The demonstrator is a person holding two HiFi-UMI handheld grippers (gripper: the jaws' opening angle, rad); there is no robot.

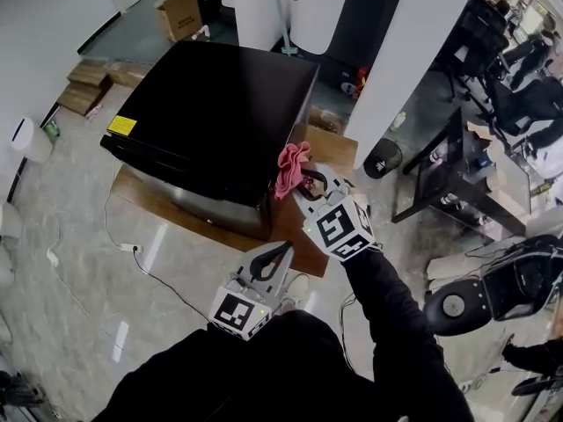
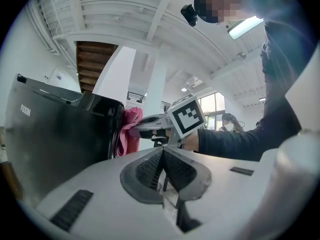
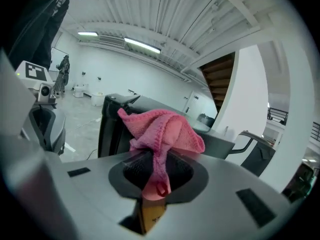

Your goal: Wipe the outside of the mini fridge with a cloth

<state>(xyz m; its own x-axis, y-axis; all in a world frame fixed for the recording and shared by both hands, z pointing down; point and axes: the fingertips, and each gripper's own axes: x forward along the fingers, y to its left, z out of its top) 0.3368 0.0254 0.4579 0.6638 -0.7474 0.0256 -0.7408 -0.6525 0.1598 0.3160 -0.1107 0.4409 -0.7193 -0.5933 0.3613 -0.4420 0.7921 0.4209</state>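
Note:
The black mini fridge (image 1: 215,117) stands on a wooden board, with its glossy top towards me. My right gripper (image 1: 310,185) is shut on a pink cloth (image 1: 292,169) and holds it against the fridge's near right corner. In the right gripper view the pink cloth (image 3: 161,133) bunches out of the shut jaws in front of the fridge (image 3: 116,124). My left gripper (image 1: 273,258) hangs lower, near my body, shut and empty. In the left gripper view its jaws meet at a point (image 2: 163,160), with the fridge side (image 2: 55,144) and the cloth (image 2: 130,131) beyond.
A yellow label (image 1: 121,126) sits at the fridge's left corner. A power cable (image 1: 132,251) trails over the tiled floor at the left. Cardboard boxes (image 1: 180,13) and wood pieces (image 1: 86,86) lie behind. A white pillar (image 1: 413,51), a dark desk (image 1: 457,174) and a scooter (image 1: 493,293) crowd the right.

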